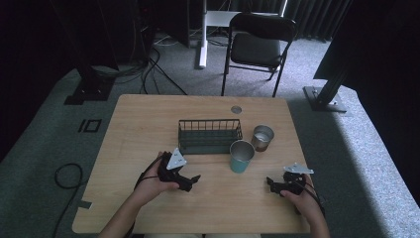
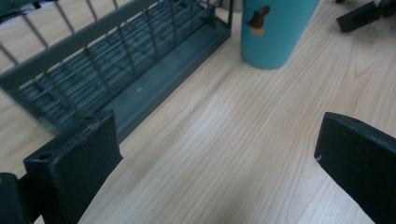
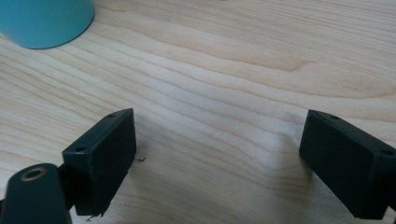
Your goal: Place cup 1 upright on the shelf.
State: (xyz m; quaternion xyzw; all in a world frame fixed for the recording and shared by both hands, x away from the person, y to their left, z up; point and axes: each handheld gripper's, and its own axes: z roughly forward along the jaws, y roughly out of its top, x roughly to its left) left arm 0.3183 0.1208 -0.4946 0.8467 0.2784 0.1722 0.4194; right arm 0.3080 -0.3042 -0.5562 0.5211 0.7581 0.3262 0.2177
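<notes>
A dark green wire basket (image 1: 210,135) stands in the middle of the wooden table (image 1: 148,119). Just right of its front corner is a teal cup (image 1: 241,156), with a smaller metal cup (image 1: 262,137) behind it. My left gripper (image 1: 192,181) rests near the basket's front left, open and pointing right. In the left gripper view its jaws (image 2: 217,154) stand wide apart over bare wood, with the basket (image 2: 116,70) and teal cup (image 2: 275,32) ahead. My right gripper (image 1: 270,184) lies right of the teal cup, open; its jaws (image 3: 219,140) hold nothing, and the teal cup (image 3: 44,21) is at upper left.
A round grommet (image 1: 236,109) is set in the table near its far edge. Beyond the table, a black folding chair (image 1: 257,44) stands on grey carpet, with black stands and cables to the left and right. Bare wood spans the table's left side and front.
</notes>
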